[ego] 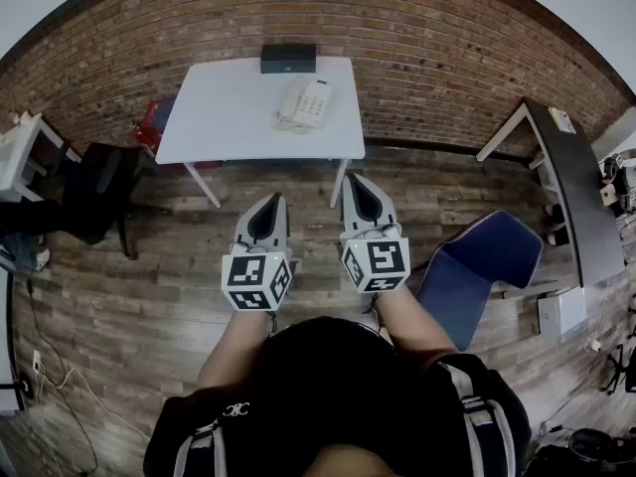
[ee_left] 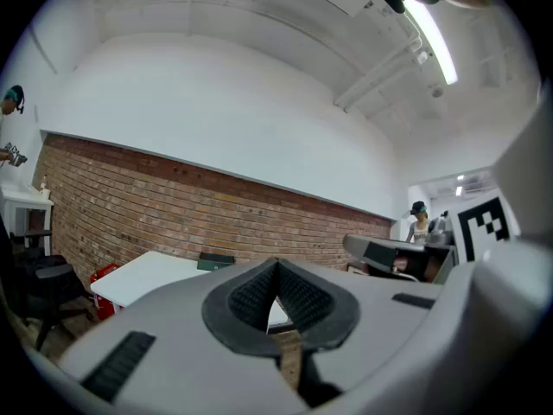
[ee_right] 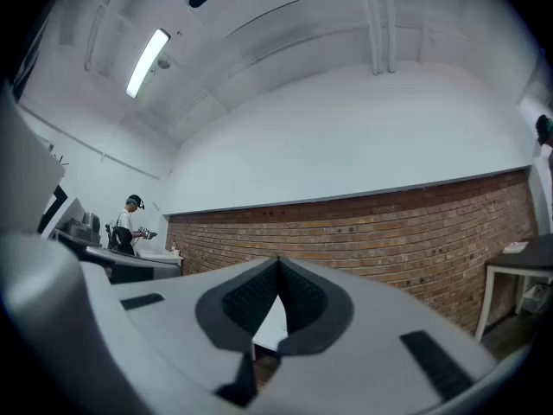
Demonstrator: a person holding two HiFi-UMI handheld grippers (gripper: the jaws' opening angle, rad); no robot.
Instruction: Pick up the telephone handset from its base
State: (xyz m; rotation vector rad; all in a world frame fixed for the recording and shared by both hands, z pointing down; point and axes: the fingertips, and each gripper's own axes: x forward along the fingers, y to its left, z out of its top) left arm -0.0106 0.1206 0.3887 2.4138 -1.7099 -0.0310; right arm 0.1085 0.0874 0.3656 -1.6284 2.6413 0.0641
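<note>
Open floor before the table; black box seemingly just behind telephone

No legible text, shirt emblem perhaps lettering

Room light is even and fairly bright in all 3 views, no hard shadows. A tube light glares top right in the left gripper view, and a second tube sits top left in the right gripper view. In the head view the white table is almost blown out. I get heavy fisheye bend w/ dark corners. The left gripper and right gripper look soft near the lens.
</note>
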